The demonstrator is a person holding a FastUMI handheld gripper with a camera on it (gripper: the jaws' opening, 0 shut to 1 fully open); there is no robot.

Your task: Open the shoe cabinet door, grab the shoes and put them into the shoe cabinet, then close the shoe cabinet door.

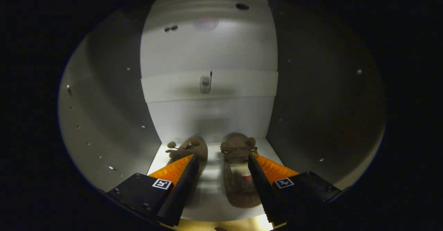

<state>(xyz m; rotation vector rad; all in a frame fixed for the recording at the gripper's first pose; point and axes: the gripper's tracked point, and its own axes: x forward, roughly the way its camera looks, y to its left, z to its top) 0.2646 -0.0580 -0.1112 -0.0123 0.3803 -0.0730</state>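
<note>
Brown shoes (226,165) already sit side by side on the pale cabinet (207,51) floor, between and just beyond our tongs (223,162), which stand spread and hold nothing, so we judge only closing the door remains.

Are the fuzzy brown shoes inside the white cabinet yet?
Inside. Both fuzzy brown shoes lie on the white cabinet's floor, between its side walls, and the open gripper holds nothing.

shoes (238,168) fill floor between cabinet walls (114,120).
</note>
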